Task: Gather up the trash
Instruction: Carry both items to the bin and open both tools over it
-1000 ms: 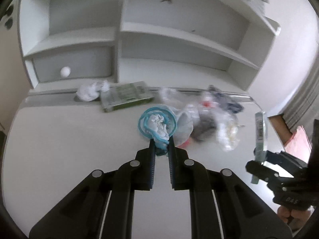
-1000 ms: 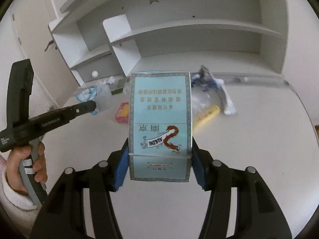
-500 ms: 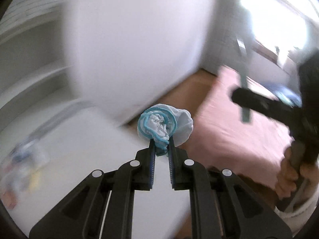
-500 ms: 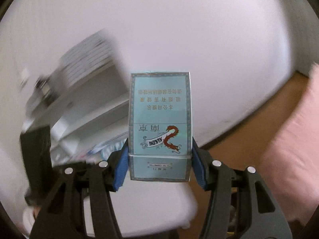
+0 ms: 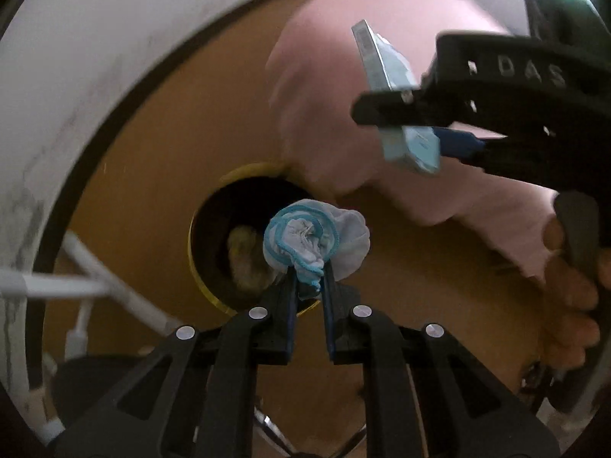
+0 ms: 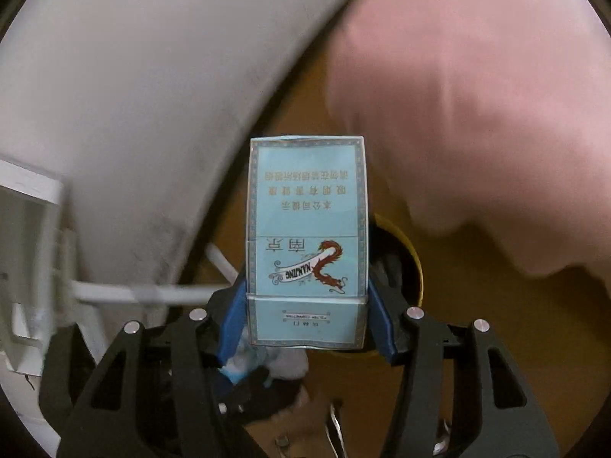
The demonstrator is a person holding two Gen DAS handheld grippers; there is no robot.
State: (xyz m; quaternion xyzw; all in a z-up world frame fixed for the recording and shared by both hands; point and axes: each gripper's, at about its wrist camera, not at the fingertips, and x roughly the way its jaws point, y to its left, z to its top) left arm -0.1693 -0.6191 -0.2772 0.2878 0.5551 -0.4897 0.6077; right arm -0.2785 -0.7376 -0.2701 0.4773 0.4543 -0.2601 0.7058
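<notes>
I've got both loads over the bin: left gripper pinching the crumpled mask, right gripper clamping the cigarette pack. Neither dropped yet; something yellowish already inside.

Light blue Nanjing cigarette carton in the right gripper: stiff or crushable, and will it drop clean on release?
The light blue cardboard cigarette carton probably holds its shape: its faces look flat and unbuckled between the right gripper pads. It stands tall above the grip without sagging, so it is likely light, possibly empty. Its glossy surface may be slippery; released, it would likely fall freely toward the yellow-rimmed bin.
</notes>
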